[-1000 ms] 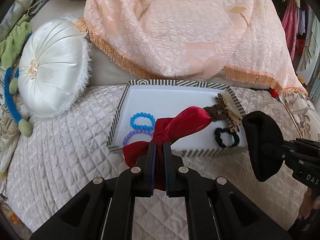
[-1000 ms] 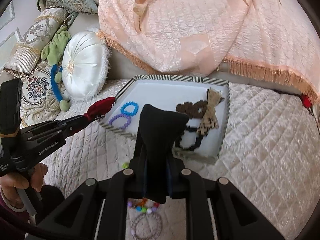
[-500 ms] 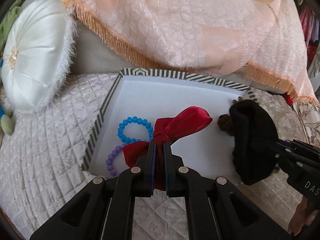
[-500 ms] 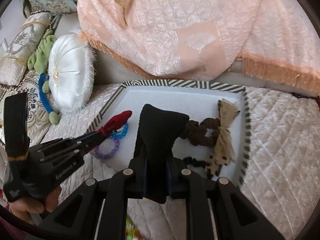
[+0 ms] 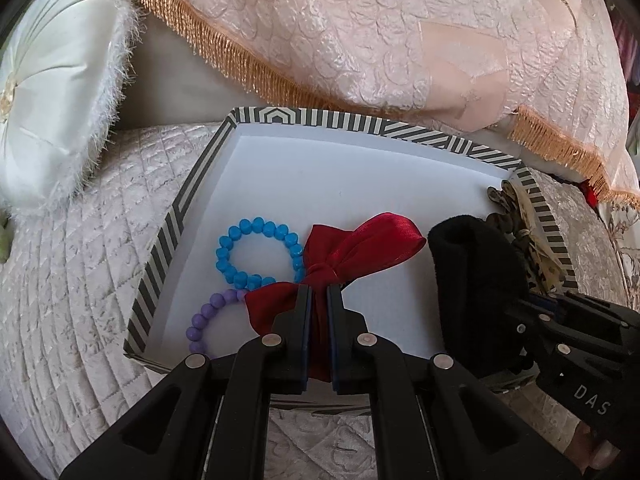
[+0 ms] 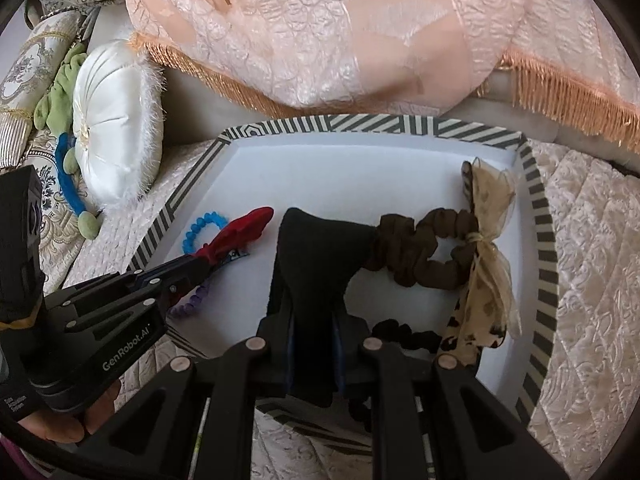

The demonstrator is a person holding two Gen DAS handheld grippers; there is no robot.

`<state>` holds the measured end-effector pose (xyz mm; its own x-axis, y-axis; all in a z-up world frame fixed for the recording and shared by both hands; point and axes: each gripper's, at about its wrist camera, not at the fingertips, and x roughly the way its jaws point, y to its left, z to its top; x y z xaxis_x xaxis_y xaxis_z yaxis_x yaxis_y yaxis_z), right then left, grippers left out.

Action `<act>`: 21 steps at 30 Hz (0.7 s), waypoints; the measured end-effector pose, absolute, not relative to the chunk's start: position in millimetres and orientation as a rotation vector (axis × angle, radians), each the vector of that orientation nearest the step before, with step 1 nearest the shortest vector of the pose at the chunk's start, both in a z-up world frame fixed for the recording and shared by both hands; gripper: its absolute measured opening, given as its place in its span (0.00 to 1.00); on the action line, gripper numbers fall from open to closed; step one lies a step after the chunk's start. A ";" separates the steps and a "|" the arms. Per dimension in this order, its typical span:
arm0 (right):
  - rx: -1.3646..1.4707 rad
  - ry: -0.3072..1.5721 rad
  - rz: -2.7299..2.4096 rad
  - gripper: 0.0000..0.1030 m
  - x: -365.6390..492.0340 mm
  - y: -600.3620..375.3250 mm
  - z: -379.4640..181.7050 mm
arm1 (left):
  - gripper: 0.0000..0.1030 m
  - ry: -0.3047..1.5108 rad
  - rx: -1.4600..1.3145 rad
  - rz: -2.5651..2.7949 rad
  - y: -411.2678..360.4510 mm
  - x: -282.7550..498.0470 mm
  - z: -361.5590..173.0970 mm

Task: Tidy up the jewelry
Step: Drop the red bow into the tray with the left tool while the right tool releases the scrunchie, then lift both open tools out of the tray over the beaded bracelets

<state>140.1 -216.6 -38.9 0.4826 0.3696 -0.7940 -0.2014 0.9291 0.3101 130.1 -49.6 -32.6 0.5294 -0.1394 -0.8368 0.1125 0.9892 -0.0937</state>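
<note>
Red satin fills the left gripper [image 5: 319,300], whose jaws pinch the knot of a red bow [image 5: 352,256], angled steeply down over the striped tray [image 5: 168,240]. Beside it the right gripper [image 6: 312,320] tilts down likewise, its jaws having just eased slightly apart yet clamping a black velvet bow [image 6: 316,252]. Under the red bow lie a blue bead bracelet [image 5: 244,252] and a purple bead bracelet [image 5: 204,316]; a brown scrunchie [image 6: 424,252], leopard-print ribbon [image 6: 484,276] and black scrunchie [image 6: 396,332] crowd the tray's right side. The red bow's long axis runs lower left to upper right. A white round cushion [image 5: 52,80] sits left, a peach fringed blanket [image 5: 400,32] behind.
</note>
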 end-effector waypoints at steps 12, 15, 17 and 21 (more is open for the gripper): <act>0.198 0.973 0.324 0.45 112.5 -236.8 -15.0 | 0.23 1.007 -0.063 -0.167 -43.5 111.1 -15.6; 0.175 0.945 0.294 0.49 92.6 -241.3 -2.0 | 0.23 0.973 -0.040 -0.145 -45.3 92.1 -2.7; 0.165 0.912 0.280 0.51 75.5 -242.6 8.4 | 0.23 0.945 -0.017 -0.116 -47.4 77.0 6.4; 0.148 0.862 0.270 0.57 42.8 -242.9 24.8 | 0.23 0.885 -0.011 -0.100 -49.9 43.2 23.1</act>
<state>42.8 -242.9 24.8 0.6196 0.2929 -0.7283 -0.1739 0.9559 0.2365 43.2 -49.9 23.1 0.6289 -0.0923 -0.7720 0.0829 0.9952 -0.0515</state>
